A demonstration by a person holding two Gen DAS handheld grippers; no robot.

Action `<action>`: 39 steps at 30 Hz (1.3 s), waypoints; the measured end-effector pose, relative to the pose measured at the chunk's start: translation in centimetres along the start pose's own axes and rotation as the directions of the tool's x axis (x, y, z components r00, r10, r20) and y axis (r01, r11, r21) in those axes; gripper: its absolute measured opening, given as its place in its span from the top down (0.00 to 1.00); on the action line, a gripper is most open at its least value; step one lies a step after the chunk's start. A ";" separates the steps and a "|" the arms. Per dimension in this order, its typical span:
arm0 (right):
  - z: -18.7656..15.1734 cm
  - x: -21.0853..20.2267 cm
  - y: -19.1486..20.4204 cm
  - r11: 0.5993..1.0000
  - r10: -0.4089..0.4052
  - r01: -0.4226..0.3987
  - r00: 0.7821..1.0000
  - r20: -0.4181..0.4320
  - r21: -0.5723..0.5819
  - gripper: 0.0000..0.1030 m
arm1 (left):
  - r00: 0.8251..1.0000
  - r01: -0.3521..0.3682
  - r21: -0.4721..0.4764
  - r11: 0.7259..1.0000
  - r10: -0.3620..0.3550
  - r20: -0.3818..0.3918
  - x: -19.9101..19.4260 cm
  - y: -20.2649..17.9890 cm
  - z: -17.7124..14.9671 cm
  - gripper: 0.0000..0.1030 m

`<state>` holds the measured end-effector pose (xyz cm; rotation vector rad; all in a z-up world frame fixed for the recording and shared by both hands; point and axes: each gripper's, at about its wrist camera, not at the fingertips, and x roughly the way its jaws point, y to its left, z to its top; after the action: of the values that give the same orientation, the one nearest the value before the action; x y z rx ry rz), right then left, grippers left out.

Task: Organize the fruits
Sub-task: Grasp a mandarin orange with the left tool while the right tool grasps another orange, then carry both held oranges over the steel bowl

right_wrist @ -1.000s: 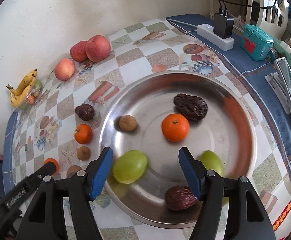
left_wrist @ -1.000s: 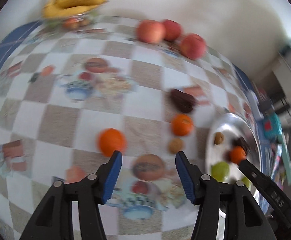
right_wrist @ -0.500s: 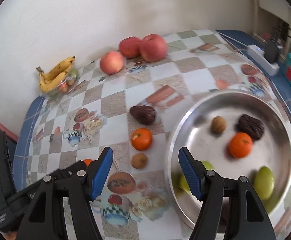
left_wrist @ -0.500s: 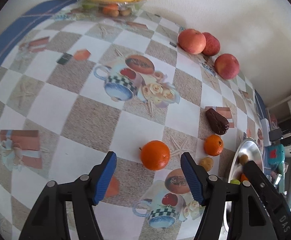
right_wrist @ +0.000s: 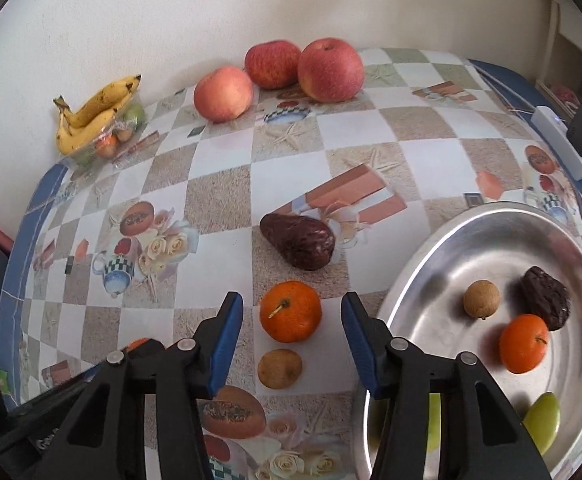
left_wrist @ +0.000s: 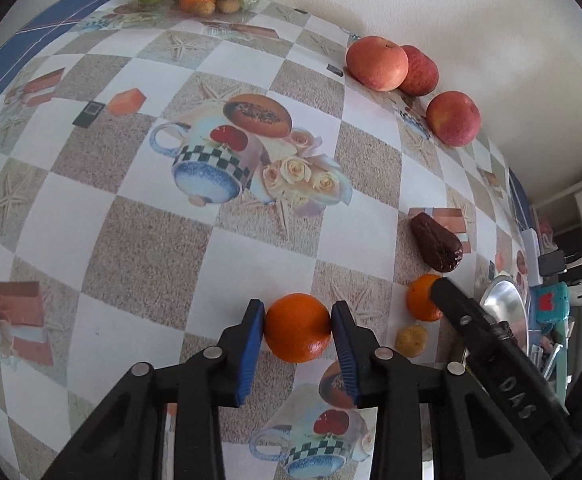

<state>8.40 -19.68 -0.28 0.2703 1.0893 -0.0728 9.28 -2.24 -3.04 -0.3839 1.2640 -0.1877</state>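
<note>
In the left wrist view my left gripper (left_wrist: 298, 312) is shut on an orange (left_wrist: 298, 330) that sits low over the patterned tablecloth, blue pads touching both its sides. To the right lie a second orange (left_wrist: 419, 304), a small brown fruit (left_wrist: 411, 341) and a dark date (left_wrist: 437, 246). In the right wrist view my right gripper (right_wrist: 291, 300) is open, its fingers either side of that second orange (right_wrist: 291, 311), not touching it. The brown fruit (right_wrist: 280, 368) lies just below, the date (right_wrist: 298, 246) beyond.
A steel plate (right_wrist: 491, 232) at the right holds an orange, a date, a brown fruit and green fruits. Three apples (right_wrist: 331, 70) sit by the back wall. Bananas (right_wrist: 91, 116) lie on a clear tray at the back left. A power strip (right_wrist: 559, 142) is at the far right.
My left gripper moved forward and shut on the orange. My right gripper swung left from over the plate to the second orange on the cloth.
</note>
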 end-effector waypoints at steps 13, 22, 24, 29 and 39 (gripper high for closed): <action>0.0 -2.1 -0.2 0.999 0.031 -0.031 0.999 0.032 0.008 0.65 | 0.998 0.034 0.007 0.999 -0.034 0.045 -1.5 -0.9 0.2 0.65; 0.0 -6.6 -5.5 0.991 -0.052 0.037 0.993 0.109 0.132 0.65 | 0.992 0.103 0.175 0.979 -0.114 0.052 -2.7 -7.4 -1.8 0.65; -0.3 -6.8 -7.7 0.982 -0.079 0.061 0.992 0.094 0.180 0.65 | 0.991 0.122 0.230 0.965 -0.133 0.031 -2.3 -9.4 -2.9 0.65; -1.2 -6.8 -12.3 0.959 -0.107 0.088 0.993 0.055 0.268 0.65 | 0.988 0.154 0.367 0.918 -0.153 -0.031 -1.0 -14.2 -6.0 0.65; -1.8 -7.0 -14.0 0.956 -0.108 0.088 0.992 0.057 0.279 0.58 | 0.985 0.174 0.401 0.899 -0.162 -0.064 -0.4 -15.4 -7.3 0.50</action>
<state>0.90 -33.25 2.62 0.4614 1.0195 -0.3232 3.34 -17.62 1.39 -0.1294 1.1837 -0.5963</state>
